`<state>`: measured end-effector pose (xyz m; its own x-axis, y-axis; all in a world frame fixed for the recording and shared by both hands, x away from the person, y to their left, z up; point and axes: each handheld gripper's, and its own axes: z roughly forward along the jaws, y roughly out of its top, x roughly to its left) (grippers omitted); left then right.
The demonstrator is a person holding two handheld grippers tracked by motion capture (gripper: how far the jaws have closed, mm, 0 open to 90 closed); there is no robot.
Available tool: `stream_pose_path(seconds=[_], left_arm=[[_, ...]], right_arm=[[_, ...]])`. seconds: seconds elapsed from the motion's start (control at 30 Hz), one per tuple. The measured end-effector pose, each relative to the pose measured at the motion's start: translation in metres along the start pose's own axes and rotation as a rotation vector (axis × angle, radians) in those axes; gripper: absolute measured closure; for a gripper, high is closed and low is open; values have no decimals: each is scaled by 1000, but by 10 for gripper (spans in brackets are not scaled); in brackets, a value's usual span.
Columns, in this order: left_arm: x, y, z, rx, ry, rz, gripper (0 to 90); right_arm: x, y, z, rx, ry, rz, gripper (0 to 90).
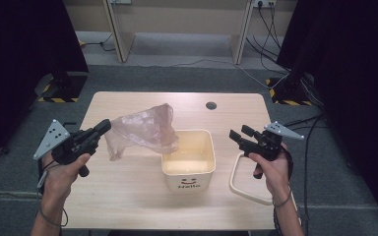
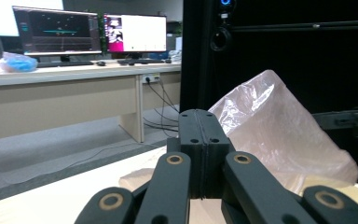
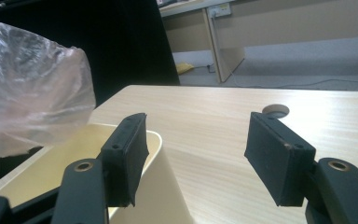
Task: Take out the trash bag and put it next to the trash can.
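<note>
Plastic bag [image 1: 145,130] held up over the table [image 1: 128,191] beside a cream bin [image 1: 189,158].

High view: the left gripper [image 1: 103,127] pinches the bag's left edge, jaws together; the crumpled bag stretches rightward, its far end drooping onto the bin's rim. The right gripper [image 1: 240,135] hovers right of the bin, holding nothing. A cream loop-shaped piece [image 1: 241,189] lies partly under that hand. Left gripper view: jaws pressed shut; the pinched film itself is hard to make out, and the bag [image 2: 279,130] rises behind them. Right gripper view: jaws stand apart, empty; the bag [image 3: 28,88] is cut off at left, the bin's [image 3: 156,154] inside mostly hidden.
</note>
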<state>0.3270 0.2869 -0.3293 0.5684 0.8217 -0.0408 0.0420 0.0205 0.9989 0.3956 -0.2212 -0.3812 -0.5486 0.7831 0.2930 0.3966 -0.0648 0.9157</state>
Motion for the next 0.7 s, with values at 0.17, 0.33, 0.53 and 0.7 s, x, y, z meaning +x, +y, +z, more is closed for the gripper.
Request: stream_pose_path(seconds=[0.17,0.33,0.53,0.7], left_arm=[[11,-1,-5,-4,34,-13,896],[18,-1,-11,-5,56,-22,896],[25,-11,-12,38,68,-27,896],[33,-21,-8,61,91,-48,896]], right_arm=[[-5,-5,-4,9,-11,7,387],[-10,-7,-7,12,-21,18,388],[-13,-10,-8,21,-27,17,392],[-15,-14,-8,30,-32,26,393]])
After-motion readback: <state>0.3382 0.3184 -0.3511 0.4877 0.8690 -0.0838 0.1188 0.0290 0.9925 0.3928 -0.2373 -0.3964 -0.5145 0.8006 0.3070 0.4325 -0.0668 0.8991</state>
